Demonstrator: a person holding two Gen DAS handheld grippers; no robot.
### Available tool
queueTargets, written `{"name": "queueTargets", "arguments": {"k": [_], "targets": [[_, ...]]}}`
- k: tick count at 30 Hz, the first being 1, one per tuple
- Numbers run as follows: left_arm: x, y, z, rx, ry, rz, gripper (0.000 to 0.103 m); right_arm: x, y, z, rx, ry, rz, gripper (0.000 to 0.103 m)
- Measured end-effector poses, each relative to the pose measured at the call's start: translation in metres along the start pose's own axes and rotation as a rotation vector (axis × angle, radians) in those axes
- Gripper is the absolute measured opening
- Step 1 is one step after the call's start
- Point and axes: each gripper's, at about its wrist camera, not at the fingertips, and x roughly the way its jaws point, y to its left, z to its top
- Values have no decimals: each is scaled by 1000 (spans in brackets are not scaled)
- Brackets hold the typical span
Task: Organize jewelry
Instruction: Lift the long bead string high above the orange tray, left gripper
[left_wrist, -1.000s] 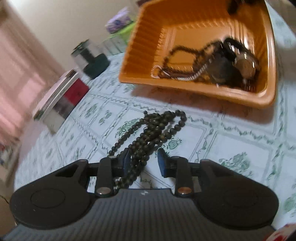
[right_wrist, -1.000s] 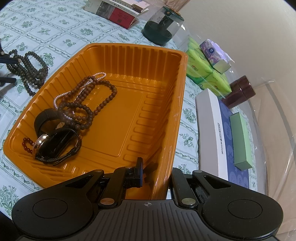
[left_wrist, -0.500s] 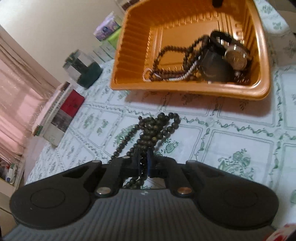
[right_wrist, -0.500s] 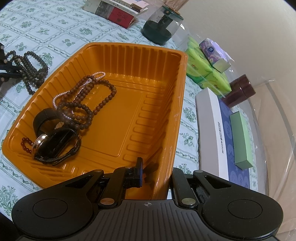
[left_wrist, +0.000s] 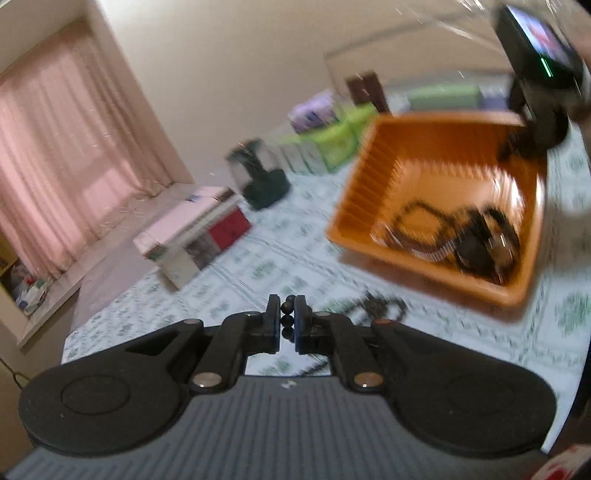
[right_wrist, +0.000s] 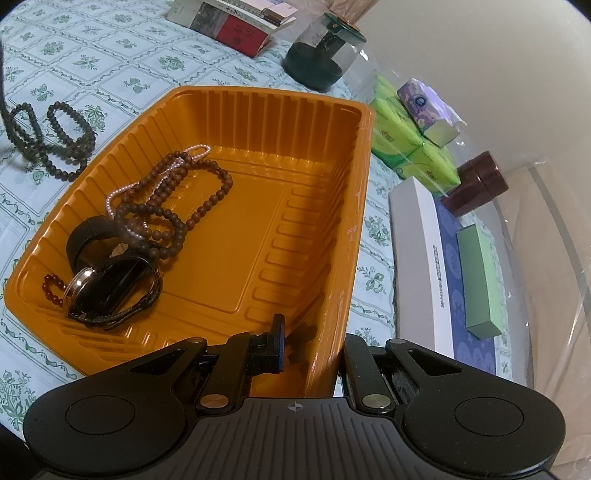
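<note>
My left gripper (left_wrist: 287, 317) is shut on a dark bead necklace (left_wrist: 287, 319), lifting it; its loops hang down to the tablecloth, seen in the right wrist view (right_wrist: 55, 142). An orange tray (right_wrist: 258, 236) holds a brown bead string (right_wrist: 177, 206), a pink pearl strand (right_wrist: 122, 192), a black band (right_wrist: 88, 236), a watch (right_wrist: 107, 291) and red beads (right_wrist: 51, 288). My right gripper (right_wrist: 314, 339) is shut on the tray's right wall (right_wrist: 354, 229). The tray also shows in the left wrist view (left_wrist: 443, 192).
On the floral tablecloth (right_wrist: 110, 62) stand a book stack (right_wrist: 236, 22), a dark glass jar (right_wrist: 321, 59), green tissue packs (right_wrist: 406, 136), a brown jar (right_wrist: 476, 181), and a long white box (right_wrist: 424, 258) with a green box (right_wrist: 480, 280).
My left gripper closed on the dark bead necklace and rose, tilting up and lifting part of it off the cloth. The right gripper and tray stayed still.
</note>
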Motion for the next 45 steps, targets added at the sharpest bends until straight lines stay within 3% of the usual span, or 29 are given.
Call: {"name": "queueTargets", "arguments": {"k": [6, 23, 26, 45], "targets": [[-22, 42, 32, -92, -81, 23, 6, -1, 0, 1, -1, 1, -1, 11], [-57, 102, 86, -162, -209, 82, 6, -2, 0, 2, -18, 3, -7, 11], [-61, 109, 93, -164, -214, 111, 6, -2, 0, 2, -18, 3, -7, 11], [-69, 143, 127, -151, -255, 123, 6, -3, 0, 4, -27, -1, -13, 11]]}}
